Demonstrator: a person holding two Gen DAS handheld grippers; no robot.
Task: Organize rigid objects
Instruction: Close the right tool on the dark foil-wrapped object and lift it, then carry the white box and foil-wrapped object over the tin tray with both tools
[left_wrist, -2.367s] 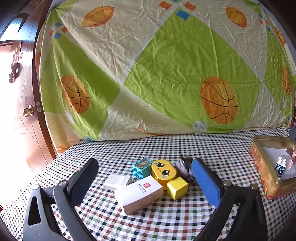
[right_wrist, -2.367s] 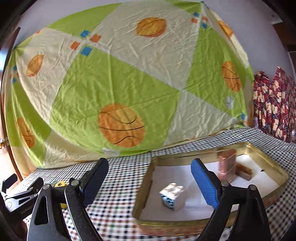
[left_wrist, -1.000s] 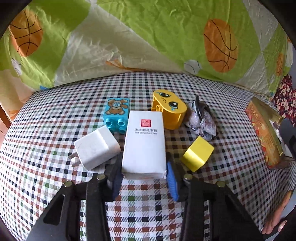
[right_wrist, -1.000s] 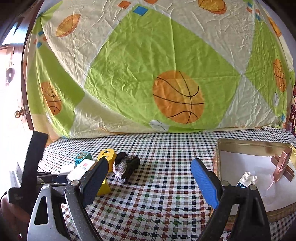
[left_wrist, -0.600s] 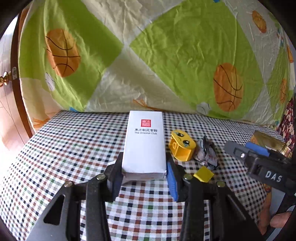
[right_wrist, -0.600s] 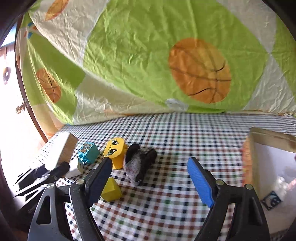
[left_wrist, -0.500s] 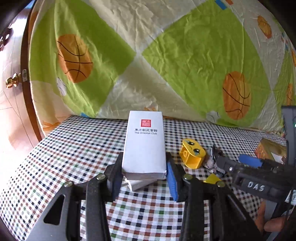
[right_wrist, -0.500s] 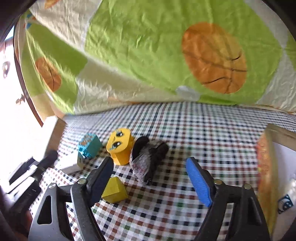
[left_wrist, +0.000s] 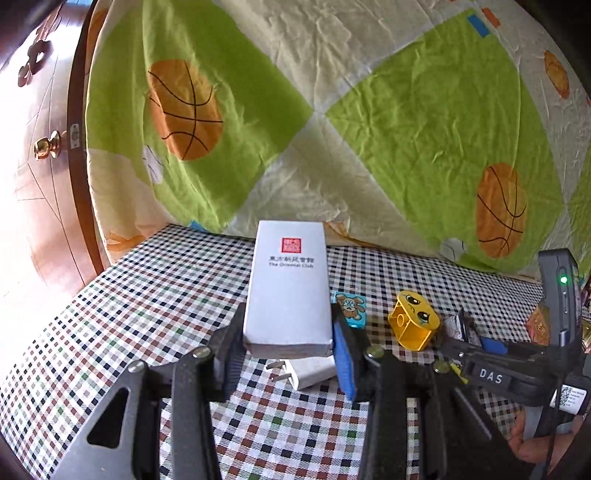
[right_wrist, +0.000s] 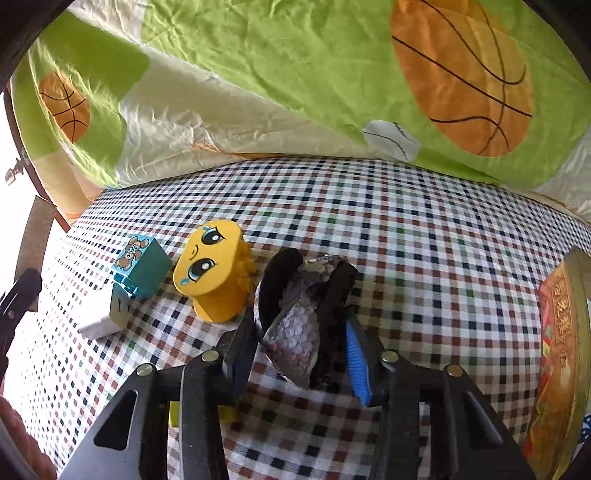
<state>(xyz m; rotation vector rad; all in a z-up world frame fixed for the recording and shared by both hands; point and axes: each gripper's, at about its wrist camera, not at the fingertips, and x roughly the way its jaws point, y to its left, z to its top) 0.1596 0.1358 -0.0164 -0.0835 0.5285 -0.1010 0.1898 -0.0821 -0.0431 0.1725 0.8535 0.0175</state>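
My left gripper (left_wrist: 288, 334) is shut on a white box (left_wrist: 290, 280) with a red seal and holds it above the checked tablecloth (left_wrist: 147, 302). Under it lies a white charger plug (left_wrist: 310, 373). My right gripper (right_wrist: 299, 354) points down at a dark grey crumpled object (right_wrist: 299, 321). Its jaws are closing on the object, and both pads touch its sides. Left of that stand a yellow face block (right_wrist: 214, 273) and a teal bear block (right_wrist: 142, 266). A small yellow cube (right_wrist: 173, 413) peeks out behind the right gripper's arm.
A gold tin tray (right_wrist: 561, 332) sits at the right edge of the table. A green and cream basketball-print sheet (right_wrist: 295, 74) hangs behind the table. A wooden door with a brass knob (left_wrist: 46, 146) is at the far left. A hand (left_wrist: 524, 439) shows at the lower right.
The left gripper has raised the white box off the table and tipped upward. The right gripper has dropped toward the dark object, and its jaws have narrowed around it.
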